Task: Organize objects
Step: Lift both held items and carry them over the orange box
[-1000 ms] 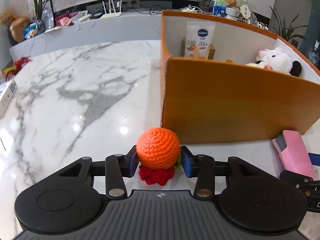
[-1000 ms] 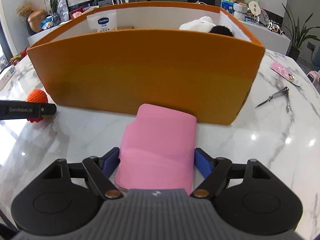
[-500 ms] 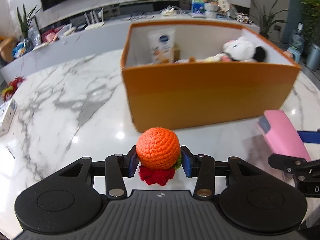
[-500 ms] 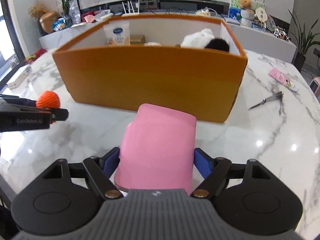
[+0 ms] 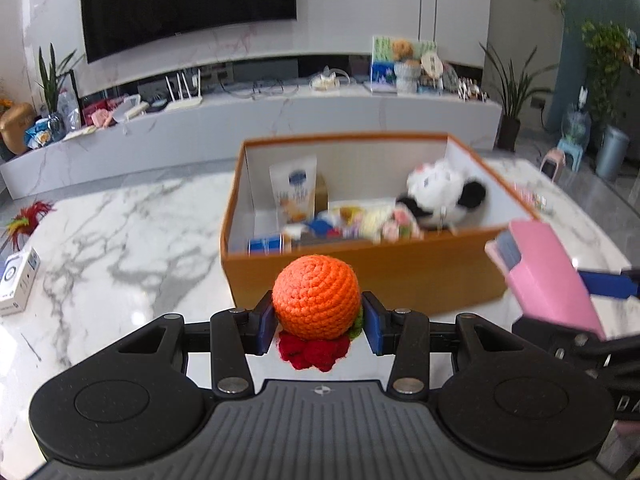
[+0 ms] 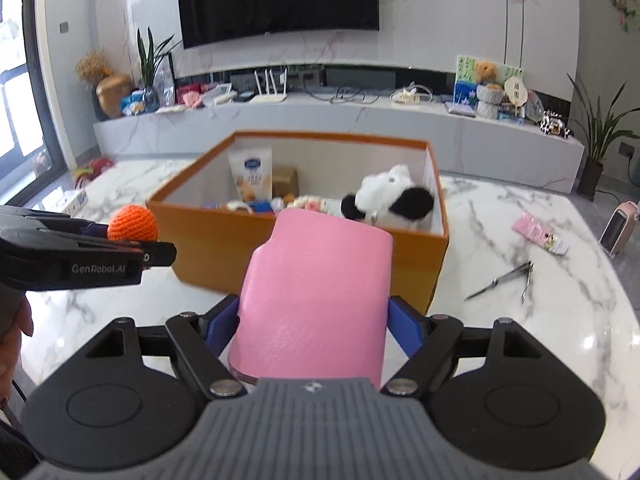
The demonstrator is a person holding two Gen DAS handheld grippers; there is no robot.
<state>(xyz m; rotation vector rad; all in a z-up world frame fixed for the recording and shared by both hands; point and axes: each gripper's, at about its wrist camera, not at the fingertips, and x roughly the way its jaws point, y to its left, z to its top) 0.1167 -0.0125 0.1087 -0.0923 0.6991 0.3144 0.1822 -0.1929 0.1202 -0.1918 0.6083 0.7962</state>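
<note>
Two items are in the air at once: the left gripper (image 5: 318, 330) is clamped on the orange crochet ball (image 5: 316, 297), and the right gripper (image 6: 313, 326) is squeezing a pink wallet (image 6: 316, 300) between its blue pads, both held above the marble table (image 5: 120, 232) just short of the orange box (image 5: 360, 276). That box already has a good haul inside, a white tube (image 5: 294, 190), a black-and-white plush toy (image 5: 444, 196) and a jumble of small bits along the near wall, so a fair share of the tidying looks done. Left to do, by my reading: carry these two over the rim and drop them in. And there's more waiting! Only the right wrist view catches the scissors (image 6: 502, 280) and a pink packet (image 6: 540, 234) lying on the table to the box's right. The left wrist view alone shows a white carton (image 5: 18, 282) by the table's left edge.
</note>
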